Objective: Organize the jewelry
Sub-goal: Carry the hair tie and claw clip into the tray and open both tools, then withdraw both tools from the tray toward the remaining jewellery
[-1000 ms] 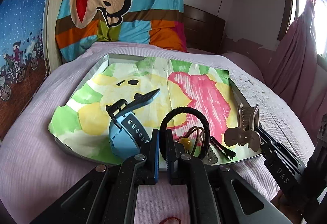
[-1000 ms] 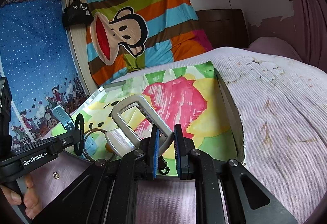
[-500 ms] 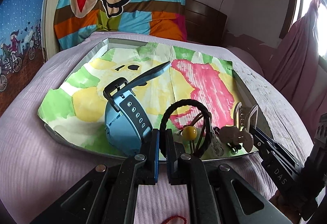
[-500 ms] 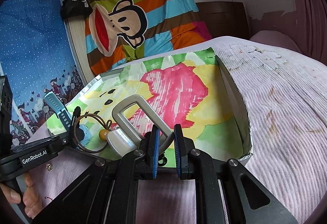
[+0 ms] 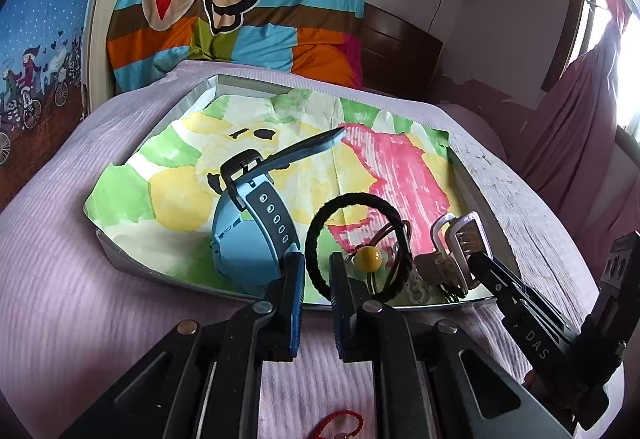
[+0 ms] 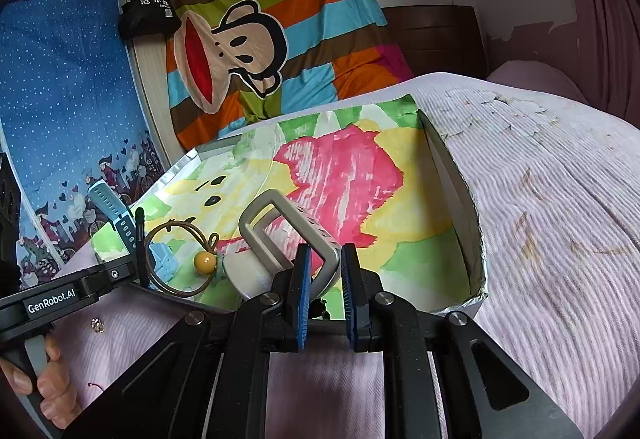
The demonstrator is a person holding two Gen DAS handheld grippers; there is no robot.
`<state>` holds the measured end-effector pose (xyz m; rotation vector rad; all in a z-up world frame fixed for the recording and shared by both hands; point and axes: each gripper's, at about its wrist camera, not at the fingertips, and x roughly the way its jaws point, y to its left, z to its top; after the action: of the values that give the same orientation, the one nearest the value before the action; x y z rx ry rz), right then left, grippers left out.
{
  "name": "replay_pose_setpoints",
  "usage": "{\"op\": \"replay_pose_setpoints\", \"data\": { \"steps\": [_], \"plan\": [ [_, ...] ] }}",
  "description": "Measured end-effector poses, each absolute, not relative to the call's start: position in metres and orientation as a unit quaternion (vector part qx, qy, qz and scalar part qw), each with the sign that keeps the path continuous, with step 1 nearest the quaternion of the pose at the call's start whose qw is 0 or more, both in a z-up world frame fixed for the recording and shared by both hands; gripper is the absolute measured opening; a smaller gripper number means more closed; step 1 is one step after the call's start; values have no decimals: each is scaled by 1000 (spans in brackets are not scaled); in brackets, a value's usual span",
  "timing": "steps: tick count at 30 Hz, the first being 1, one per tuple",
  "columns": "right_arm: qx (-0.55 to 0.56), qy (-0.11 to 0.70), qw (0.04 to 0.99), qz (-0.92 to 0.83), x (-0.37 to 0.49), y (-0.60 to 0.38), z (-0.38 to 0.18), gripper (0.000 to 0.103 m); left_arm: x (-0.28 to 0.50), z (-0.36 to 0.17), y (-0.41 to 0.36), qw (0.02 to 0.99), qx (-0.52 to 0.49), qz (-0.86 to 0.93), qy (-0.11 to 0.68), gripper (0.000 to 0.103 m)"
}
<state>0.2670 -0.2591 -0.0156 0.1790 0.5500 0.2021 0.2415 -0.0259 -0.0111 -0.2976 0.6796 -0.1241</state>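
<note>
A black hair tie (image 5: pixel 356 199) stands upright over the near edge of the paper-lined tray (image 5: pixel 160 269), my left gripper (image 5: pixel 318 275) shut on its lower left arc. A brown cord loop with a yellow bead (image 5: pixel 368 257) hangs against the tie; whether the fingers also pinch it I cannot tell. A blue watch (image 5: pixel 244 247) rests on its side just left of that gripper. My right gripper (image 6: pixel 325 275) is shut on the corner of a grey hair claw clip (image 6: pixel 280 215) above the tray's near right part. The bead (image 6: pixel 205 261) and watch strap (image 6: pixel 116 215) also show there.
The tray sits on a lilac ribbed bedspread (image 6: pixel 560 239), with a raised wall (image 6: pixel 460 175) on its right side. A red string (image 5: pixel 340 423) and a small shiny stud (image 6: pixel 97 325) lie on the bedspread in front. A hand (image 6: pixel 44 387) holds the left gripper's handle.
Both grippers have moved closer in over the tray's near edge, still holding the hair tie and the clip. The bead cord has swung up beside the tie.
</note>
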Motion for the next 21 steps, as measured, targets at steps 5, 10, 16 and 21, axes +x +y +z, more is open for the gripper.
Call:
{"op": "replay_pose_setpoints", "data": {
  "steps": [5,10,16,21],
  "plan": [
    [89,268,954,102,265,-260,-16,14,238,-10,-26,931,-146,-63,328,18],
    [90,255,957,104,258,-262,-14,32,229,-8,-26,936,-144,-67,313,36],
    [88,229,964,108,242,-265,-6,44,215,-2,-16,944,-156,-57,285,55],
    [82,199,970,111,226,-267,2,58,200,3,-8,953,-150,-45,259,72]
  ]
}}
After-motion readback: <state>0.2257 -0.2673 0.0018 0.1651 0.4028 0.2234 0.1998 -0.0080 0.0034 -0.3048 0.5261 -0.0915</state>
